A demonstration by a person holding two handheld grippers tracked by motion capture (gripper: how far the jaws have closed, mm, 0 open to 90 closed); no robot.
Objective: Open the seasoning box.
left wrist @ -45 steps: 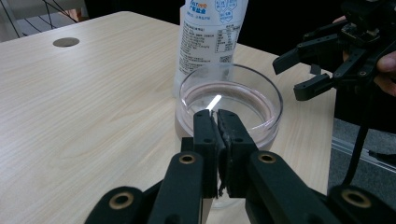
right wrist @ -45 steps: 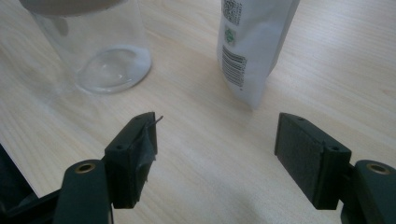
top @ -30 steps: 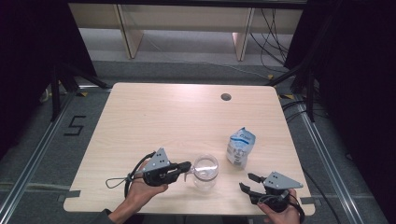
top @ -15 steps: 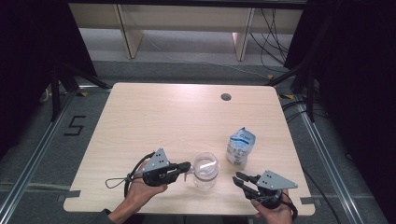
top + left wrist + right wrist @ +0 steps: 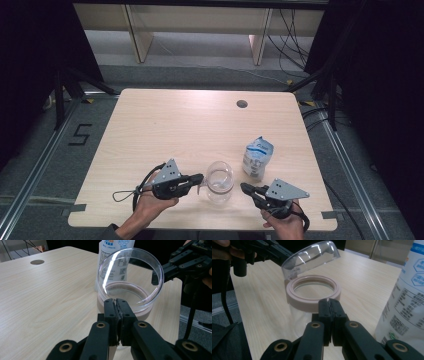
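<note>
Sitting near the front edge of the counter (image 5: 150, 125), roughly midway along it, is a clear jar (image 5: 219, 186) with a pinkish rim ring, and its see-through lid (image 5: 130, 277) stands tipped up on edge above the mouth. Left gripper (image 5: 196, 178) comes in from the jar's left, fingers pressed together right at the lid's near edge; they seem to pinch a tab there, though I cannot tell for sure. Right gripper (image 5: 245, 187) waits just beside the jar on the other side, apart from it, fingers closed with nothing between them. So the jar lies straight ahead of both, between the two tips, with the left one the nearer. Mouth faces up, axis upright, nothing visible inside. A white pouch (image 5: 258, 157) with blue print stands just behind and to the right.
</note>
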